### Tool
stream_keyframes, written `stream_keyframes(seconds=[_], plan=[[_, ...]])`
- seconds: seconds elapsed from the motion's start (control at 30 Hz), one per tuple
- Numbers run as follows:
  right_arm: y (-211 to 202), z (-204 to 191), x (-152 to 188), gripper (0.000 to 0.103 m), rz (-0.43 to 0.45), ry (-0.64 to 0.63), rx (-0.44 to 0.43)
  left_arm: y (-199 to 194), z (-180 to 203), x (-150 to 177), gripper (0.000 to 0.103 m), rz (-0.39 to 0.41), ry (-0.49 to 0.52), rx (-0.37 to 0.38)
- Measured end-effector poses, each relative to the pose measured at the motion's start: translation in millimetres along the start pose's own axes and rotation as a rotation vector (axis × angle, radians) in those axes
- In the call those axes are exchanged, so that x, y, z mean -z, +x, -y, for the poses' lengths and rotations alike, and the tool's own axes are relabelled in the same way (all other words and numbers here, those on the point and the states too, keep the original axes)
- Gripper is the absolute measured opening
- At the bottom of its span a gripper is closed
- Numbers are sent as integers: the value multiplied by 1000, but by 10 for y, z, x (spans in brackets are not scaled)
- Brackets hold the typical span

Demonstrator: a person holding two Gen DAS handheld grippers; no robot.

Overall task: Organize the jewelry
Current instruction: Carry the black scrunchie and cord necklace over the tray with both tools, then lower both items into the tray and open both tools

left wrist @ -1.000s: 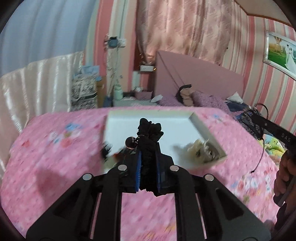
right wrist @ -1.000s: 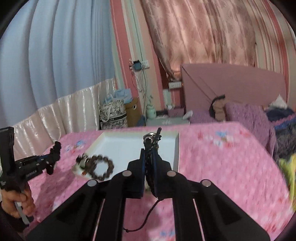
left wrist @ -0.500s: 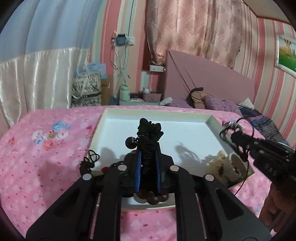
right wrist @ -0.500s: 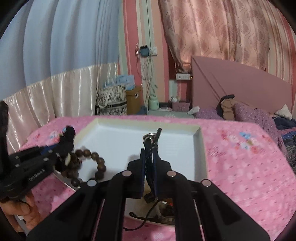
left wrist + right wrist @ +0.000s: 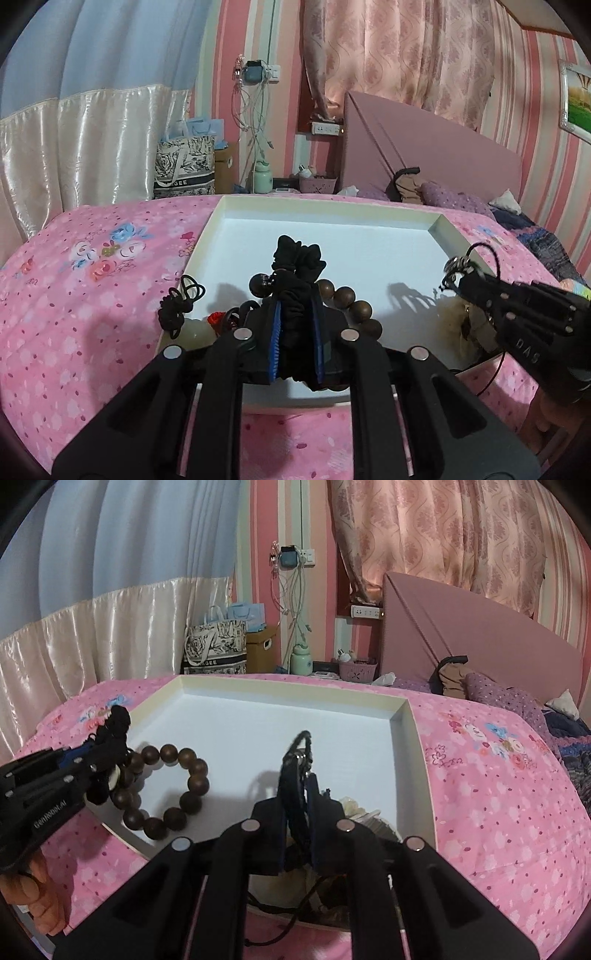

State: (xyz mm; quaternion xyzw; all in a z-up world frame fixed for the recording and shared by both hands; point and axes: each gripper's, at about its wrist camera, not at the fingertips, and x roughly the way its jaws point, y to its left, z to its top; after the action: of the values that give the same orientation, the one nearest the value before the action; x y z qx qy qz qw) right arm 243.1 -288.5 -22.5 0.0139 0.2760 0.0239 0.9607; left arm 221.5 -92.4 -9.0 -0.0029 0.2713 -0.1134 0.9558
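Pink-striped walls and a rose curtain [image 5: 443, 539] are framing a bed [image 5: 74, 295] that is wearing a pink floral cover, and a shallow white tray [image 5: 410, 738] is lying on it, serving as the landmark for everything else.

Over the tray's near left corner, the left gripper [image 5: 295, 332] is hanging with its blue-padded fingers [image 5: 275, 339] pressing in on a black fabric scrunchie [image 5: 297, 258], which is bulging out past the fingertips. Just beneath that gripper, a bracelet of dark wooden beads [image 5: 166, 786] is lying inside the tray, its loop resting on the white floor by the near left edge. A knotted black cord [image 5: 181, 302] is draping over the tray's left rim, with something red [image 5: 216, 317] sitting just inside beside it; what the red thing is, I cannot tell.

Over the tray's near right part, the right gripper [image 5: 297, 786] is pinching a thin black cord necklace with a small metal ring [image 5: 301, 757], its fingers nearly meeting around the strand, and the loose cord is trailing down below the gripper toward the near rim. A pale, cream-coloured fluffy piece [image 5: 456, 321] is sitting in the tray's near right corner, partly hidden by that gripper.

Beyond the tray's far edge, a patterned tote bag [image 5: 216, 650] and a green bottle [image 5: 301, 661] are standing against the wall.
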Motion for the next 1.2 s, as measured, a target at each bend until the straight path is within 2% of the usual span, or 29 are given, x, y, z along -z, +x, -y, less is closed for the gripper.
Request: stream_keyframes(seconds=[0.43, 0.5, 0.53, 0.63, 0.73, 0.77, 0.9, 1.0, 1.07, 1.1, 1.2], plan=[[11, 6, 0, 17, -11, 5, -6, -48, 8, -4, 17, 8, 28, -22], [10, 21, 0, 35, -13, 14, -7, -44, 15, -8, 18, 7, 31, -25], [-2, 42, 0, 36, -8, 26, -11, -39, 16, -13, 19, 6, 31, -27], [-27, 95, 7, 36, 1, 55, -28, -47, -1, -12, 30, 9, 25, -35], [-71, 126, 18, 43, 16, 76, -27, -58, -11, -11, 53, 16, 20, -46], [-81, 139, 25, 52, 18, 86, -29, -59, -16, -11, 66, 16, 18, -56], [-153, 228, 13, 56, 37, 140, -52, -88, -42, -7, 72, 31, 8, -41], [-221, 329, -62, 69, 46, 178, -50, -125, -138, -81, 81, 45, -30, -16], [-246, 409, -143, 73, 37, 204, -103, -184, -236, -180, 87, 58, -77, 1], [-271, 441, -176, 73, 43, 218, -125, -242, -312, -243, 92, 75, -110, 16], [-410, 570, -221, 75, 68, 272, -116, -404, -419, -348, 94, 99, -119, 3]])
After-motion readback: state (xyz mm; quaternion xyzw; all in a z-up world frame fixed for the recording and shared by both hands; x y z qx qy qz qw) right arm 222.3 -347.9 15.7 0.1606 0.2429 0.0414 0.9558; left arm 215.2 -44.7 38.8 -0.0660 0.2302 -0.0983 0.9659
